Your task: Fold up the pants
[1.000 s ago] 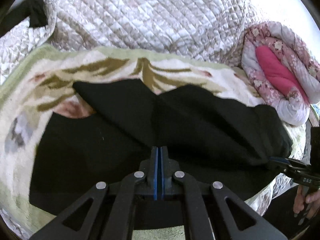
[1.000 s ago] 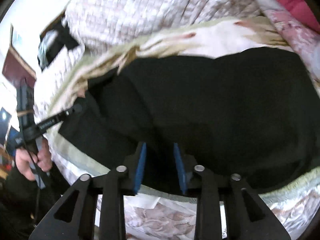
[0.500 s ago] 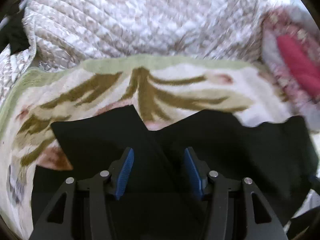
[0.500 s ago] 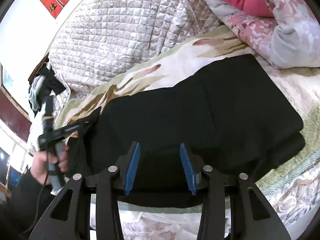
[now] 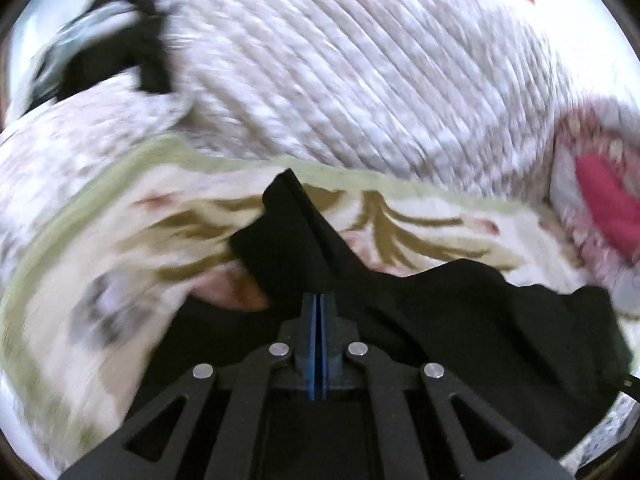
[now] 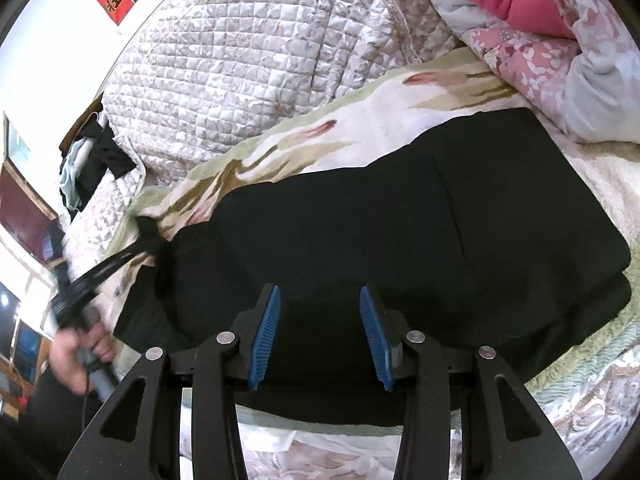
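Blue pads (image 5: 325, 320) of the left gripper (image 5: 319, 308) sit pressed together, and the black pants (image 5: 460, 320) rise in a peaked fold just ahead of its tip; whether cloth is pinched between them cannot be told, since the fabric there is dark and blurred. Beyond that peak lies the cream floral blanket (image 5: 120, 248), then the quilted white bedspread (image 5: 360, 80) farther out, with a pink-and-red comforter (image 5: 600, 200) off to its right.

The right gripper (image 6: 320, 320) holds its jaws apart, pads clear of the cloth, hovering over the near edge of the pants (image 6: 400, 220), which spread flat ahead of it. To its left, a hand (image 6: 76, 352) grips the left gripper (image 6: 148, 236), whose tip meets a raised corner of the pants. Dark clothing (image 6: 100, 160) lies on the bedspread farther left.
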{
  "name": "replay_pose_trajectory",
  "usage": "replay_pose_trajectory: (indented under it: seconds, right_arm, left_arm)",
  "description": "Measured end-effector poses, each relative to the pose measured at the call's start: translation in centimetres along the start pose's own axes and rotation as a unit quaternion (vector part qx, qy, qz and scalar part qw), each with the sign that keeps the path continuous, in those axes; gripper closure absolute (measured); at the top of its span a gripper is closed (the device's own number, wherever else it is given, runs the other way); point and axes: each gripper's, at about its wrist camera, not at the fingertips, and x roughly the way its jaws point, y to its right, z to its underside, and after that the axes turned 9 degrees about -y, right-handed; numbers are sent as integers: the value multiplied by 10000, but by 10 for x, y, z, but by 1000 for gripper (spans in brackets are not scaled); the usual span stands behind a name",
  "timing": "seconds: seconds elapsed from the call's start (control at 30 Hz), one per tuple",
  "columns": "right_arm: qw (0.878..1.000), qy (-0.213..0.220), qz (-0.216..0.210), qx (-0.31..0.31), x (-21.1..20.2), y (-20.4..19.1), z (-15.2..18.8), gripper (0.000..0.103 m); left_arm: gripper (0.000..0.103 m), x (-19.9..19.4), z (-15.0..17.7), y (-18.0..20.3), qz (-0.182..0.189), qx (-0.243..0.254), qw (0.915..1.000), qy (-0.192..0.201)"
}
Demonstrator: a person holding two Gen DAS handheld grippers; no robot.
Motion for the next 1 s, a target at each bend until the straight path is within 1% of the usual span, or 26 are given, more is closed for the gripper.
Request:
replay_pose_trajectory:
  seconds: [0.07, 0.1, 0.17, 0.2, 0.27, 0.3, 0.33, 0.37, 0.43, 0.5, 0.57, 0.63, 0.7, 0.77, 0.8, 0.83, 0.87, 0.93, 1.0]
  right_arm:
    - [10000, -8, -3, 19, 0, 1, 1, 61]
    - [10000, -5, 12, 16, -1, 1, 1, 61]
    - [10000, 0, 38, -14, -1, 0, 2, 61]
    - [10000, -4, 69, -31, -2, -1, 3, 61]
    - [9999, -7, 130, -35, -3, 0, 5, 61]
    - [9999, -5, 157, -26, -3, 1, 6, 61]
    - [9998, 18, 200, 7, -5, 3, 7, 61]
    - [9997, 49, 225, 40, -8, 6, 8, 61]
    - [9994, 122, 295, 116, -13, 11, 12, 61]
    - [9991, 143, 328, 232, -15, 17, 16, 61]
    - [9986, 180, 332, 372, -18, 23, 20, 60]
    - [9976, 314, 369, 495, -25, 28, 24, 61]
    - [9963, 432, 446, 599, -30, 32, 25, 60]
    - [9939, 558, 569, 768, -35, 36, 27, 60]
    - [9926, 621, 630, 835, -38, 39, 28, 60]
    - [9911, 687, 683, 911, -41, 41, 28, 59]
    - [9894, 754, 715, 1018, -44, 45, 30, 54]
    - [9844, 874, 813, 1291, -49, 53, 32, 53]
    - [9812, 956, 822, 1458, -52, 59, 33, 51]
  left_arm:
    - [100, -13, 18, -22, 7, -363, 9993, -47]
    - [100, -13, 24, -31, 57, -469, 9988, -116]
    - [99, -11, 39, -50, 111, -775, 9964, -322]
    - [98, -7, 46, -60, 231, -950, 9940, -487]
    - [87, 4, 55, -75, 473, -1332, 9866, -813]
    - [73, 7, 60, -82, 584, -1512, 9827, -891]
    - [66, 9, 61, -88, 672, -1637, 9800, -907]
    - [65, 10, 62, -90, 745, -1720, 9783, -885]
    - [54, 9, 63, -94, 934, -1881, 9740, -846]
    - [52, 11, 62, -95, 1058, -1968, 9711, -840]
    - [52, 16, 58, -93, 928, -1917, 9735, -833]
    - [52, 21, 53, -91, 868, -1880, 9749, -817]
    - [54, 25, 47, -89, 755, -1813, 9770, -827]
    - [54, 30, 42, -83, 640, -1647, 9809, -810]
    - [59, 32, 41, -81, 579, -1584, 9824, -806]
    - [67, 33, 40, -79, 504, -1524, 9836, -817]
    - [70, 35, 40, -78, 462, -1483, 9845, -820]
    - [79, 36, 39, -77, 416, -1460, 9850, -821]
    - [84, 37, 39, -78, 375, -1450, 9853, -816]
